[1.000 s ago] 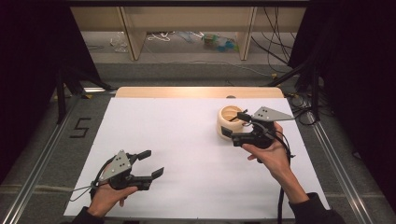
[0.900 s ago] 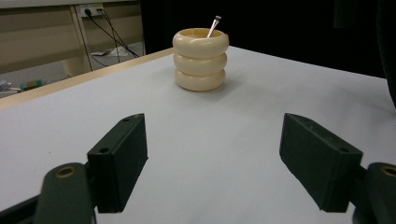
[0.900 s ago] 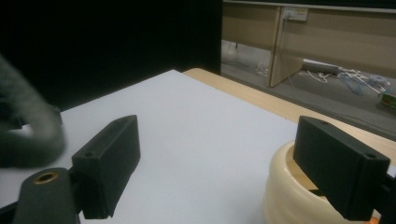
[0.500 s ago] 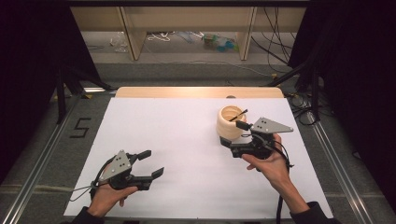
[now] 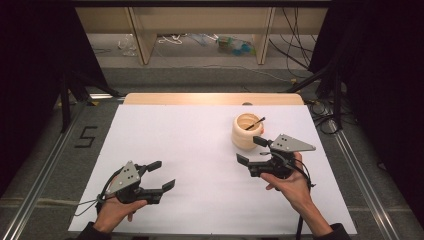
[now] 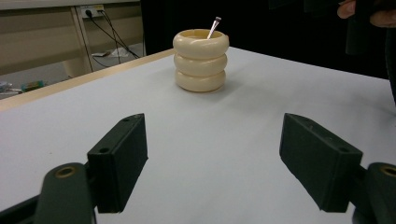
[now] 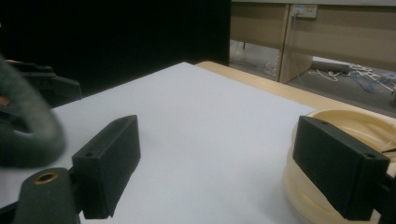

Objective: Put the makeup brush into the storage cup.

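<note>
- The cream holder [image 5: 247, 131], three stacked rounded rings, stands upright on the white table sheet [image 5: 200, 150], at about 1 o'clock from the sheet's middle.
- A thin dark-handled stick [image 5: 255, 123] leans in it, tip toward 2 o'clock.
- The right gripper [image 5: 249, 150], jaws wide apart and empty, sits just beside the holder at its 5 o'clock.
- The left gripper [image 5: 162, 175], jaws wide apart and empty, is near the sheet's 7 o'clock corner, well apart from the holder.
- Bare sheet spreads between them.
</note>
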### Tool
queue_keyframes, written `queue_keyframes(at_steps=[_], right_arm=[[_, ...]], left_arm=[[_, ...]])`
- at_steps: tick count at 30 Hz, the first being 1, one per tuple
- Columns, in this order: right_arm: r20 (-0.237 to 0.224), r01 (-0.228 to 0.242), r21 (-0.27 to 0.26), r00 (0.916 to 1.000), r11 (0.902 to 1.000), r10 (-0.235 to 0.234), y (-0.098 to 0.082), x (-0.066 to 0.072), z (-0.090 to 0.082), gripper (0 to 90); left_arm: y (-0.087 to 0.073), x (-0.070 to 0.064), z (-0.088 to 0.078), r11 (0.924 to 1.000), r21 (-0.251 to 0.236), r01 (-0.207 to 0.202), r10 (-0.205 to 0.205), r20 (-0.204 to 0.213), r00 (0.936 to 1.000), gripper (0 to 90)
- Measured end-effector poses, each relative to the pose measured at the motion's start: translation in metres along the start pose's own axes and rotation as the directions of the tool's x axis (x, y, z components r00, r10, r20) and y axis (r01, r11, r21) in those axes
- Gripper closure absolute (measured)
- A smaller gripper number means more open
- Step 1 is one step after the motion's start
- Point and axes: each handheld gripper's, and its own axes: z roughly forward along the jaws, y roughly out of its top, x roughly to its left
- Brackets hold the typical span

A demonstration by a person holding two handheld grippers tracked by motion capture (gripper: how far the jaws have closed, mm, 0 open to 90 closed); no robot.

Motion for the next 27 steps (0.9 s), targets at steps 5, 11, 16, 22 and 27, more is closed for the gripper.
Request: queue_keyframes(at_steps=[5,11,16,22,27], right_arm=[[-0.004,0.000,-0.010,1.0000,1.0000,0.000,-0.008,0.002,-0.001,16.0],[0.004,-0.004,-0.014,1.0000,0.9999,0.004,-0.016,0.003,-0.004,16.0],[0.001,-0.008,0.020,1.0000,0.9998,0.008,-0.022,0.005,-0.009,16.0],[0.007,-0.001,0.037,1.0000,0.9993,0.001,-0.029,0.008,-0.013,16.0],[0.005,-0.002,0.034,1.0000,0.9994,0.002,-0.033,0.010,-0.016,16.0]], left_arm=[[0.000,-0.001,0.000,1.0000,0.000,0.001,-0.001,0.003,1.0000,23.6],[0.000,-0.001,0.000,1.0000,-0.001,0.003,-0.003,0.002,1.0000,23.6],[0.000,-0.001,0.001,1.0000,0.004,-0.004,0.004,0.004,1.0000,23.6],[-0.001,-0.001,0.001,1.0000,0.005,-0.002,0.002,0.003,1.0000,23.6],[0.000,-0.001,0.001,1.0000,0.004,-0.004,0.004,0.002,1.0000,23.6]])
